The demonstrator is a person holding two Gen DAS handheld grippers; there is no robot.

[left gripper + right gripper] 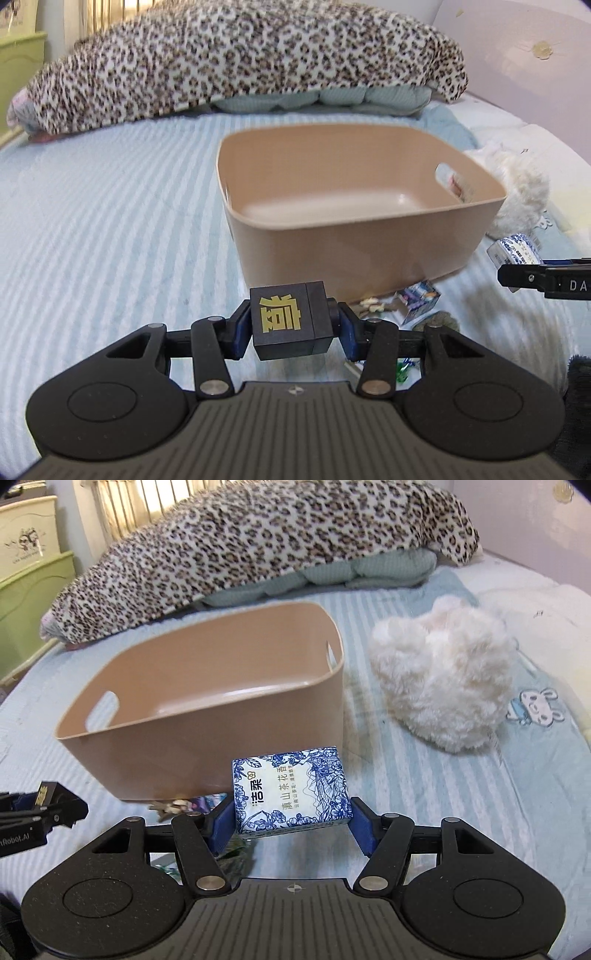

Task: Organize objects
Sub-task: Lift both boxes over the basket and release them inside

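The bin (pixel 354 221) on the bed is empty; left gripper (pixel 291 325) jaws clamp a black box (pixel 288 321), right gripper (pixel 291 812) jaws a tissue pack (pixel 291 794), both short of it; scattered bits (pixel 417 295) remain

This is a bedroom in a home. A bed (pixel 92 206) with a pale blue striped cover fills both views, and a leopard-print blanket (pixel 258 542) lies heaped over a quilted teal pillow (pixel 369 572) along its far edge. A fluffy white plush toy (pixel 443 679) sits near the right edge, beside a cartoon rabbit patch (pixel 535 705) sewn into the cover. Beyond the far left corner stand a green cabinet (pixel 26 602) and curtains (pixel 147 506). A lilac wall (pixel 517 48) runs along the right side.
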